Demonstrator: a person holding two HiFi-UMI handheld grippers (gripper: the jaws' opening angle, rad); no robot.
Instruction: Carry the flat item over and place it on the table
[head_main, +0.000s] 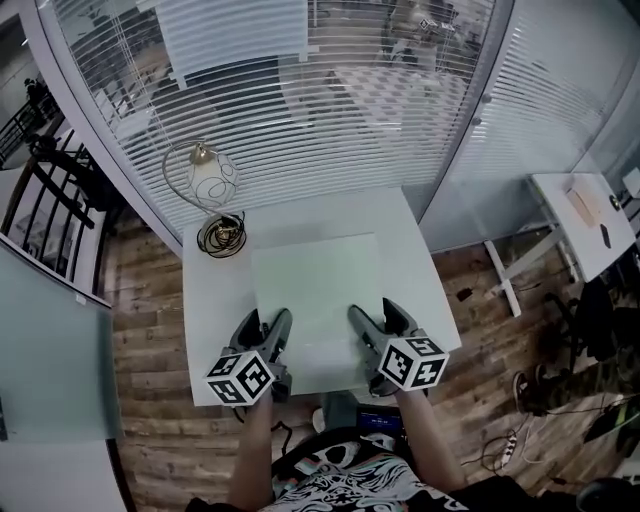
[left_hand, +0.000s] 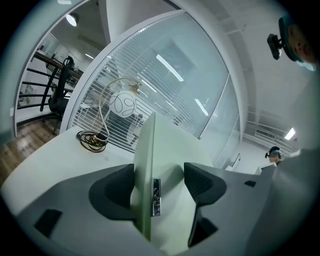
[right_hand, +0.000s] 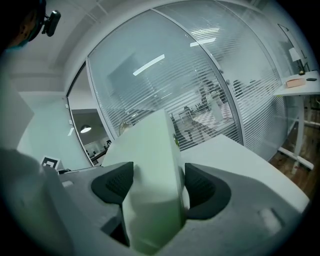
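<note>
my left gripper (head_main: 266, 326) and right gripper (head_main: 371, 319) are both clenched on the near edge of the flat panel (head_main: 318, 290), which reaches ahead of the jaws over the white table (head_main: 415, 270). i'd lower both sides level and together. i can't tell if it touches yet, so i'd loosen only once it looks settled.

A lamp (head_main: 212, 178) and a coil of cable (head_main: 221, 236) stand in the far left corner of the table (head_main: 412, 270). A glass wall (head_main: 330, 120) blocks the far side. The flat board (head_main: 315, 285) covers the middle. The table's right strip is bare, and the floor (head_main: 468, 265) to the right is open.
</note>
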